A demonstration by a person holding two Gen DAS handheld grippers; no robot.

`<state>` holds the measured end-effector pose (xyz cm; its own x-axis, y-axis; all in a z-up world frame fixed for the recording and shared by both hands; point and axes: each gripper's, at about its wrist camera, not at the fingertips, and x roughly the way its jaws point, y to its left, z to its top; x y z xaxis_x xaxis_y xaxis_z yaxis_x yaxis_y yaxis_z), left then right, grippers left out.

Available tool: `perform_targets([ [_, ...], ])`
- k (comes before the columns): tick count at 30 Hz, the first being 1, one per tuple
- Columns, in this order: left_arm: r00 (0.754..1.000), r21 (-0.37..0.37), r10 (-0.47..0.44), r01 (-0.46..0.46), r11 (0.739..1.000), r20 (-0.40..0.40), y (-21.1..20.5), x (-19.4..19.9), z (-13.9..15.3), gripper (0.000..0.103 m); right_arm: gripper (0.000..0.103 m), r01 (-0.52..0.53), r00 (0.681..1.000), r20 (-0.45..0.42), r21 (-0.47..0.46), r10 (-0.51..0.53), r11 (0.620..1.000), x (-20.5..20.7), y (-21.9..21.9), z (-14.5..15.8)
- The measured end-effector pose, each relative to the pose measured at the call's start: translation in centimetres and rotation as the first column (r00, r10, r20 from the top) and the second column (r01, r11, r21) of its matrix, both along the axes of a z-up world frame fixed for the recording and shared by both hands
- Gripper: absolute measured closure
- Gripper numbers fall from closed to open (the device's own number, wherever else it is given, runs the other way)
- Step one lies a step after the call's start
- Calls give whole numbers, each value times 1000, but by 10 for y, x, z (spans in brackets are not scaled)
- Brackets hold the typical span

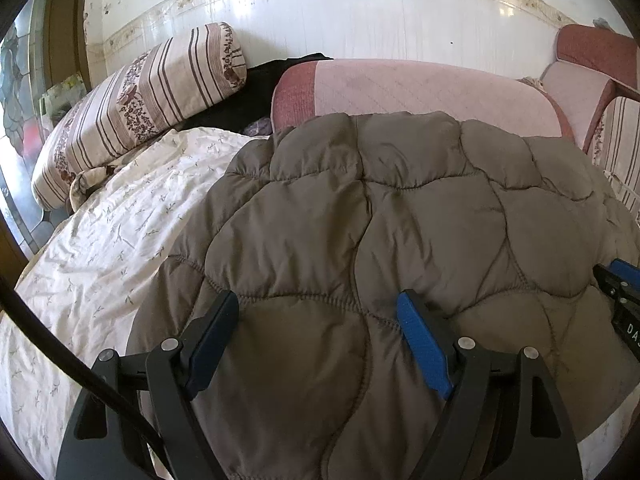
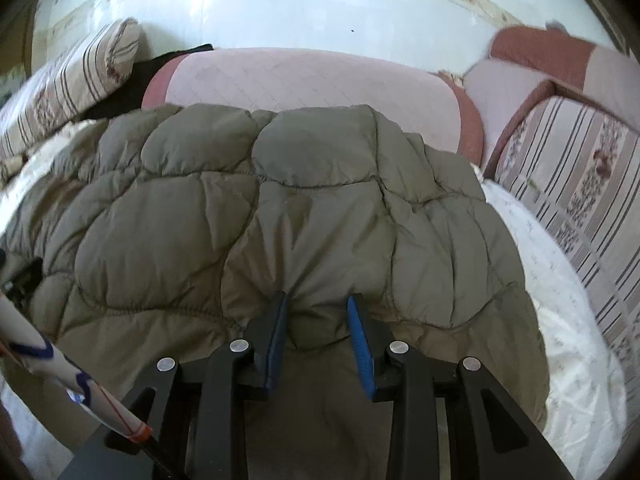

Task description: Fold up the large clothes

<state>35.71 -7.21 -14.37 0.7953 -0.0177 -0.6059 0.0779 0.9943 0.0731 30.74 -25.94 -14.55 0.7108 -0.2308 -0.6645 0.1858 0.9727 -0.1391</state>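
Note:
A puffy grey-brown quilted jacket [image 1: 400, 220] lies spread on a bed, filling most of both views. My left gripper [image 1: 318, 304] hovers at the jacket's near part with its jaws wide apart, open, the padding bulging between them without being pinched. My right gripper [image 2: 317, 302] is at the jacket's [image 2: 280, 208] near edge. Its blue-padded fingers [image 2: 358, 332] are shut on a gathered fold of the fabric, with wrinkles radiating from the pinch.
The jacket rests on a white floral sheet [image 1: 100, 248]. A striped pillow [image 1: 140, 108] lies at the back left and a pink cushion [image 1: 420, 88] against the wall. A striped cushion [image 2: 580, 184] borders the right. A black cable [image 1: 40, 320] crosses the lower left.

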Motion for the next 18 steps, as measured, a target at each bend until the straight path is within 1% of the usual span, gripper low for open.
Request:
perform_targets([
  [6,1000,6,0,0,1000,1,0,-1,0,22,69,0,1000,1,-36,0,999,-3,7,-1],
  [12,1000,5,0,0,1000,0,-1,-1,-1,22,69,7,1000,2,-38,-7,999,-5,10,2],
  [16,1000,6,0,0,1000,1,-1,-1,-1,21,69,1,1000,30,-26,0,1000,-15,19,10],
  [18,1000,6,0,0,1000,1,-1,-1,-1,21,69,-15,999,49,-37,17,999,-21,27,13],
])
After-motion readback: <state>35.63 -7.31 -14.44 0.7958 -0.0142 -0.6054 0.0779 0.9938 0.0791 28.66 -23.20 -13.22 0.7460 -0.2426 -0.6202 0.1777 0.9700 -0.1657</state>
